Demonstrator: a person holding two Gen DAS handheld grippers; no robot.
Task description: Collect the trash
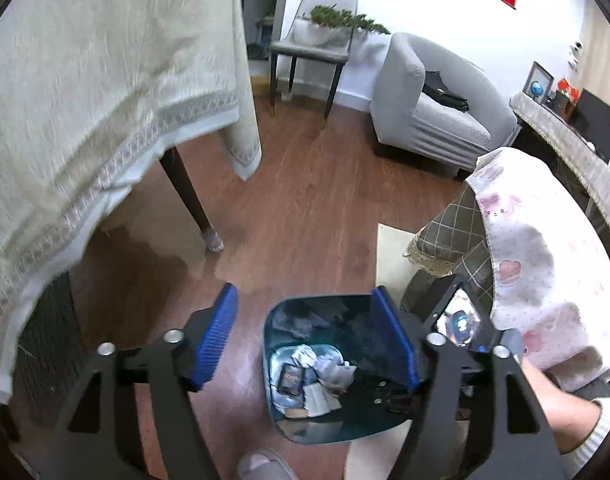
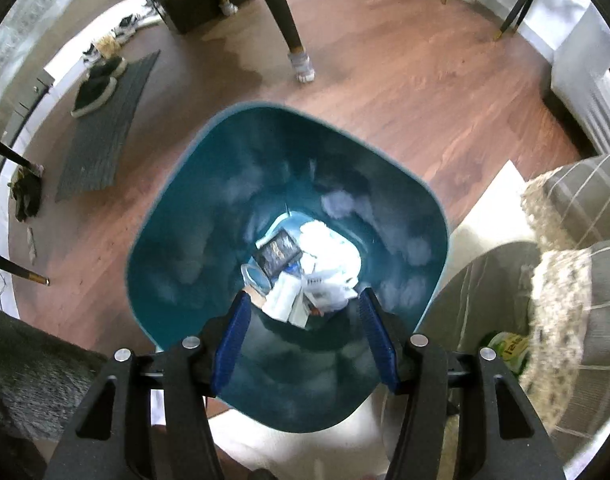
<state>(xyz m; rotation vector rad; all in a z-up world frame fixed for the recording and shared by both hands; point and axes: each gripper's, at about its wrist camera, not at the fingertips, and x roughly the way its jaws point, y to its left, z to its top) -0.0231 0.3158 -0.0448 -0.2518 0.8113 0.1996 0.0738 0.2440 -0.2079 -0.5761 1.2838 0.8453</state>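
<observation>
Right wrist view looks straight down into the teal plastic waste bin [image 2: 193, 248], which stands on the reddish wood-plank floor [image 2: 405, 92]. At its bottom lies the collected trash [image 2: 305, 272]: crumpled white paper, a dark wrapper and small cartons. The right gripper [image 2: 303, 336] hangs over the bin's mouth with its blue-padded jaws spread and nothing between them, so its load looks already dropped (a judgement). From the left wrist view, the left gripper [image 1: 305, 334] is likewise spread wide and empty, poised higher over the same bin. Risk from here: either black frame could clip the bin's rim on pulling away and tip it, spilling the pile across the floor.
</observation>
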